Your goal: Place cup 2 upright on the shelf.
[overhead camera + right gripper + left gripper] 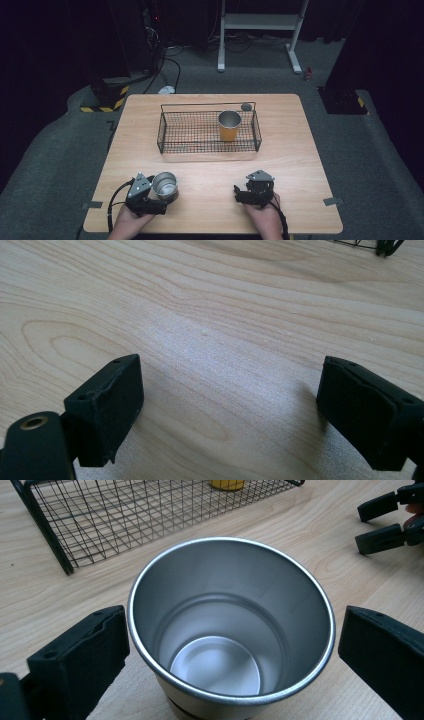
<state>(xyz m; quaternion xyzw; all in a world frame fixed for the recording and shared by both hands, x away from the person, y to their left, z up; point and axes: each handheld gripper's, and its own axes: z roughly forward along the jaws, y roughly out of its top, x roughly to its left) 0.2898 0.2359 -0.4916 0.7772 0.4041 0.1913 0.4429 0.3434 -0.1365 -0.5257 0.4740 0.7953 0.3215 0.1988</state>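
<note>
The high view is soft and low in detail. The light falls from above on the wooden table (210, 175), which is evenly bright, while the room around it stays very dark. Shadows on the table are short and weak. In the left gripper view the picture is sharp near the middle; the steel cup (230, 625) shows smooth, pale reflections inside and a thin bright line on its rim, without hard glare. The wire basket (125, 515) behind it is slightly soft. In the right gripper view the wood grain is clear, with a pale sheen in the middle and soft shadows beside the black jaws.
</note>
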